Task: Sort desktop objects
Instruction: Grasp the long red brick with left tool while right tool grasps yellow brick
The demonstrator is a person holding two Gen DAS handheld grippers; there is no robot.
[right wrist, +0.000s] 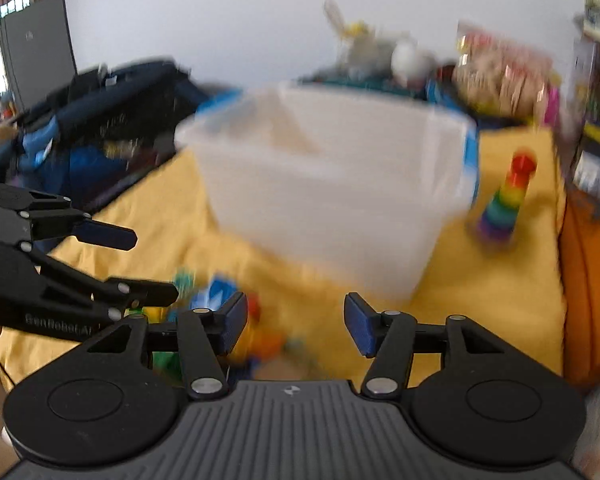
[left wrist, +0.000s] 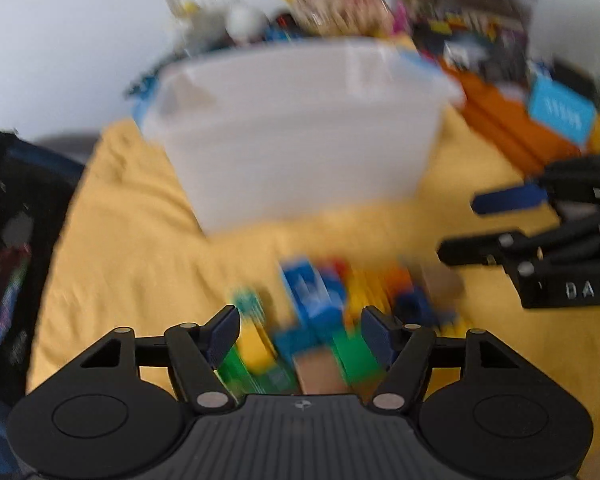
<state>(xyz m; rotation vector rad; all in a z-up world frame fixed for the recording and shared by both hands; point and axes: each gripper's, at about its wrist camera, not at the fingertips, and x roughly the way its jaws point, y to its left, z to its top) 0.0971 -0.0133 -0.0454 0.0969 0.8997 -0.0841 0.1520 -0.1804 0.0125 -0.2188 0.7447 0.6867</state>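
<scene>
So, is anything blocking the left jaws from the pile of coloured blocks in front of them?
Nothing visible: the left gripper stands open right over the blurred pile of coloured blocks; the translucent plastic bin sits beyond the pile.

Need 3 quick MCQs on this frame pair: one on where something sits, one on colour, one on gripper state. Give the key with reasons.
1. Where does the rainbow stacking toy stand in the right wrist view?
A. Inside the bin
B. On the yellow cloth, right of the bin
C. Between the right gripper's fingers

2. What colour is the cloth covering the surface?
A. Yellow
B. Green
C. Grey

3. How do the two grippers stand?
A. Both shut on blocks
B. Left shut, right open
C. Both open, holding nothing

Key:
1 B: the toy stands upright on the cloth beside the translucent plastic bin, on its right.
2 A: yellow fabric shows all around the bin and the pile of coloured blocks.
3 C: the left gripper and the right gripper both show wide gaps, with no pad pressing on anything.
</scene>
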